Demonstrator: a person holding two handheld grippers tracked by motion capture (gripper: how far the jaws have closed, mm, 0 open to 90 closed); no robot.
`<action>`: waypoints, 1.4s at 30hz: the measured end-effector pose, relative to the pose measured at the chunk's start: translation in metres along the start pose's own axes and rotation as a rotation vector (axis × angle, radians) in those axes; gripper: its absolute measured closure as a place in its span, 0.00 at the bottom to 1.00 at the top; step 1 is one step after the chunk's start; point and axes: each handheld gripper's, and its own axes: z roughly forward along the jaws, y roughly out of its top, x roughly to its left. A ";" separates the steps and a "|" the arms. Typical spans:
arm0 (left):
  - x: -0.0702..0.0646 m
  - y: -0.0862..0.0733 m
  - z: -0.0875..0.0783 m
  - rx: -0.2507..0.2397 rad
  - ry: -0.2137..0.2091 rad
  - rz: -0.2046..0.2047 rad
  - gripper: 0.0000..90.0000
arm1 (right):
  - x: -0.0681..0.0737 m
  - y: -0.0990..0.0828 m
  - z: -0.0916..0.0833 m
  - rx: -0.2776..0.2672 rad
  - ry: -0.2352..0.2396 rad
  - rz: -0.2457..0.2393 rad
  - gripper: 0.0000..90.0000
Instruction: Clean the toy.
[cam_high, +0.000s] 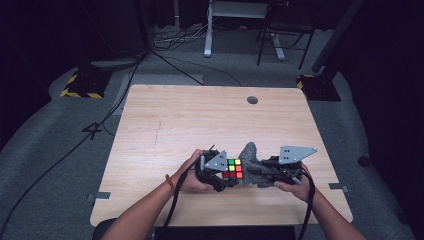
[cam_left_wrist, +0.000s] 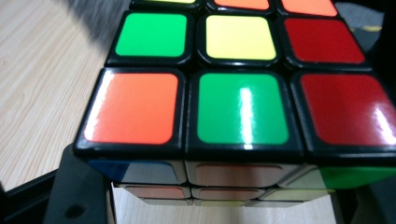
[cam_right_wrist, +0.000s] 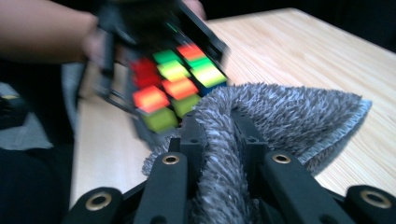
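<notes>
A scrambled Rubik's cube (cam_high: 233, 169) hangs just above the front middle of the table, and my left gripper (cam_high: 220, 172) is shut on it. In the left gripper view the cube (cam_left_wrist: 243, 93) is very close, showing green, orange, red and yellow squares, with a black finger (cam_left_wrist: 77, 196) against its lower left side. My right gripper (cam_high: 261, 173) is shut on a grey shaggy cloth (cam_high: 248, 152) that touches the cube's right side. In the right gripper view the cloth (cam_right_wrist: 289, 107) is pinched between both jaws of my right gripper (cam_right_wrist: 219, 128), with the blurred cube (cam_right_wrist: 175, 86) just beyond.
The wooden table (cam_high: 200, 115) has a round cable hole (cam_high: 252, 100) near its far edge. Beyond it, the grey floor holds cables (cam_high: 175, 37), a white desk leg (cam_high: 208, 30) and yellow-black striped stand bases (cam_high: 80, 85).
</notes>
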 end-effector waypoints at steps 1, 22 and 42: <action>-0.002 0.002 -0.001 -0.008 0.001 0.006 0.37 | -0.002 -0.002 0.003 0.023 -0.004 0.010 0.86; 0.005 0.000 -0.008 -0.020 0.023 -0.011 0.36 | 0.001 -0.009 0.010 0.035 0.076 0.026 0.86; 0.007 0.000 -0.010 -0.020 0.055 -0.011 0.37 | 0.005 -0.008 0.012 0.041 0.113 -0.004 0.86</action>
